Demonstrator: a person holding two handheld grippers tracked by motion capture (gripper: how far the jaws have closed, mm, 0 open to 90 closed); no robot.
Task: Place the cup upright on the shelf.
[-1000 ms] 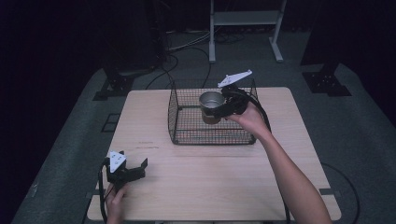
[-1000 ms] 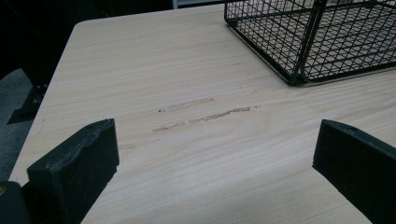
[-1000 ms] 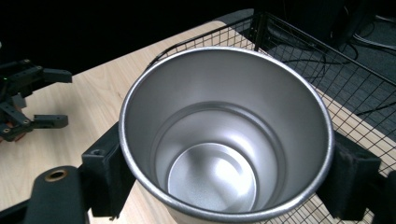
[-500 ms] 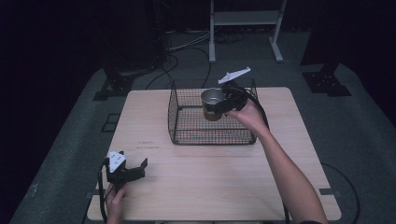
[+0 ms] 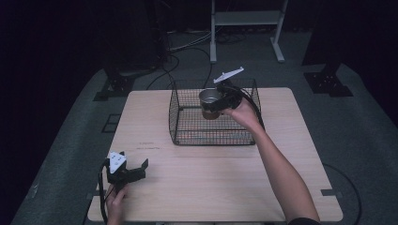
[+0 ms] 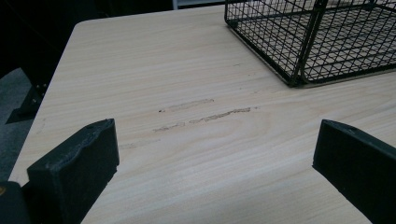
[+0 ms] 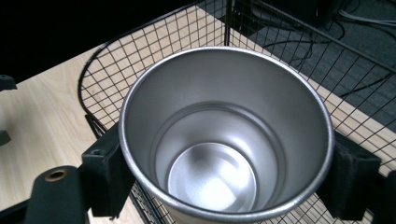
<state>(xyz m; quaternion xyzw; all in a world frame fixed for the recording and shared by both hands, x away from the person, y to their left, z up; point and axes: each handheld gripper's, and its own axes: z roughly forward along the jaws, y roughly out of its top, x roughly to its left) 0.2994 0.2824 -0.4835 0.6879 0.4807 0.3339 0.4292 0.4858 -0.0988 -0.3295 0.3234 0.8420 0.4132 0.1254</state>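
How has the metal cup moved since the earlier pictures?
Yes: the metal cup, held by the right gripper, has moved down and left inside the wire basket.

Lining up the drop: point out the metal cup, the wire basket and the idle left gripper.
metal cup [image 7: 212, 179]: right gripper view, inner bottom.
wire basket [image 5: 187, 117]: high view, left part of its mesh floor.
left gripper [image 5: 133, 166]: high view, midway between its open fingers.

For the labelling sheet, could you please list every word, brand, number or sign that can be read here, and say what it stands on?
None: no readable text.
Metal cup, held in the right gripper over the wire basket: plain inside.
Table: scuff marks, no writing.
Left gripper: blank plate on top.
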